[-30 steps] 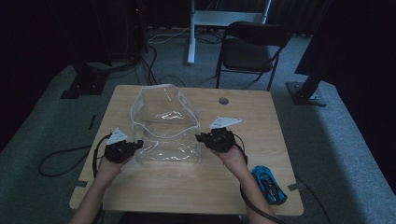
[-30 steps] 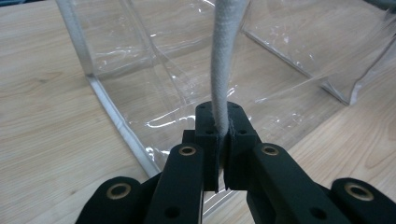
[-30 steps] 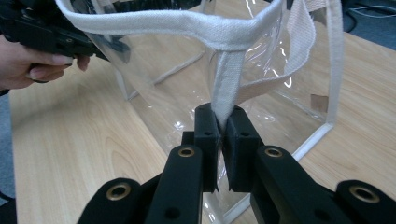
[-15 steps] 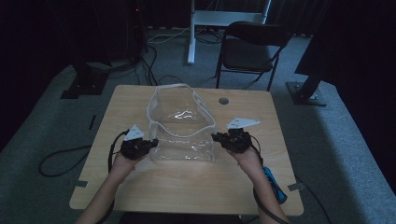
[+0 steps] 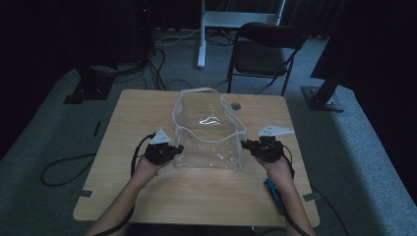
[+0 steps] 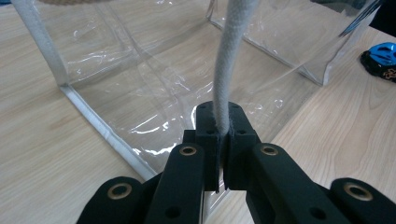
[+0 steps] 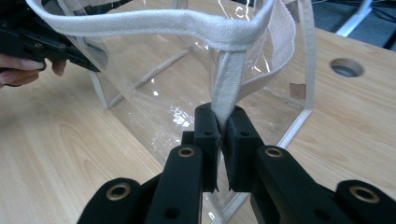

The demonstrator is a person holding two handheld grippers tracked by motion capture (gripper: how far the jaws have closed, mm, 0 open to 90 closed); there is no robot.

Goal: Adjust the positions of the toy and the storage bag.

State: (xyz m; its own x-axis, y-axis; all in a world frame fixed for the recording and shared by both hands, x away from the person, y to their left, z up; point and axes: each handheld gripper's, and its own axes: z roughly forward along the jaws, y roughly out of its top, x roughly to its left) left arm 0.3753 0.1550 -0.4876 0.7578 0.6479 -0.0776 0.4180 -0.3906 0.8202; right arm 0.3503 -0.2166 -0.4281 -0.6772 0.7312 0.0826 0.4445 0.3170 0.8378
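Both tongs are pinching the white fabric trim of the clear plastic bag (image 5: 209, 132): the left tongs (image 6: 223, 135) are pressed together on a white strap (image 6: 227, 65) that rises straight up from them, and the right tongs (image 7: 223, 128) are closed on a white strap (image 7: 229, 84) that joins the bag's top rim. Seen from the high view, the wooden desk (image 5: 147, 201) carries the bag near its middle, standing upright with its mouth open. The left tongs (image 5: 178, 149) hold it at its left side and the right tongs (image 5: 244, 145) at its right side (the bag is stretched between them). A folding chair (image 5: 263, 54) stands on the floor behind the desk. A small blue object (image 6: 384, 53), maybe a toy car, lies on the desk near the person's right forearm (image 5: 290, 196).
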